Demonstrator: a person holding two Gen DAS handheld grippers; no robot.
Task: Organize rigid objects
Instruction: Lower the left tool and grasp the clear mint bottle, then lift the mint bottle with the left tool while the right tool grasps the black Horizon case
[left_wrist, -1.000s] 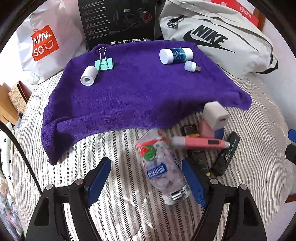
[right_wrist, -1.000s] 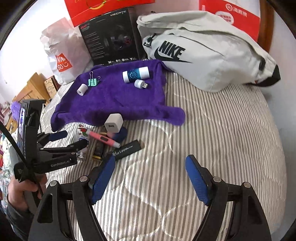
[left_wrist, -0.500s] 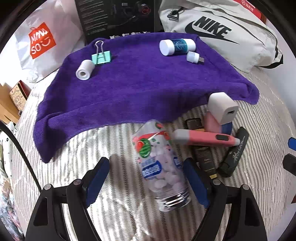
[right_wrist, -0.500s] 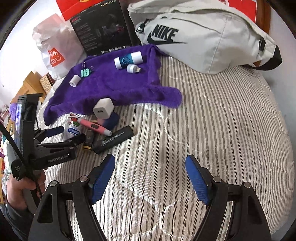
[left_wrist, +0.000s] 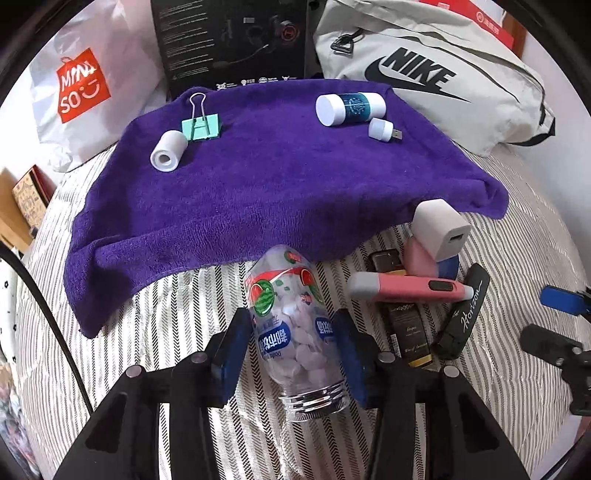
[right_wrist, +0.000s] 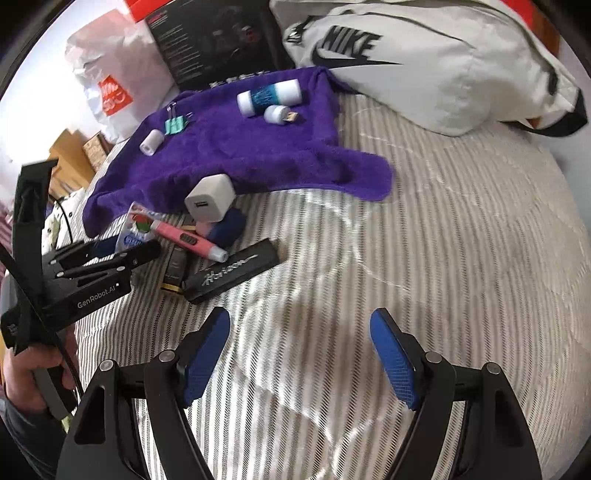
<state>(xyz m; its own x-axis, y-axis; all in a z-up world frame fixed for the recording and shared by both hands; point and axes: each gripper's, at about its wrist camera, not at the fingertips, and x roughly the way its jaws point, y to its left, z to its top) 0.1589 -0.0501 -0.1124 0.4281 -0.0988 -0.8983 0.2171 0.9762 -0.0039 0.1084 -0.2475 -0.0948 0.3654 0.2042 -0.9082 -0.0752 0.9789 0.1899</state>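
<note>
Two blue pads (left_wrist: 231, 349) of the left gripper (left_wrist: 290, 350) pinching the clear candy bottle (left_wrist: 295, 332), lying on the striped bed (right_wrist: 461, 258) just near of the purple towel (left_wrist: 277, 177). Resting on the towel: a mint binder clip (left_wrist: 201, 123), a white roll (left_wrist: 168, 151), a teal tube (left_wrist: 351, 107), a small USB light (left_wrist: 384, 129). Lying right of the bottle: a white charger (left_wrist: 441, 229), a pink pen (left_wrist: 410, 290), a black Horizon case (left_wrist: 465, 319). Hovering spread wide over bare bedding, the right gripper (right_wrist: 301, 356), holding nothing.
</note>
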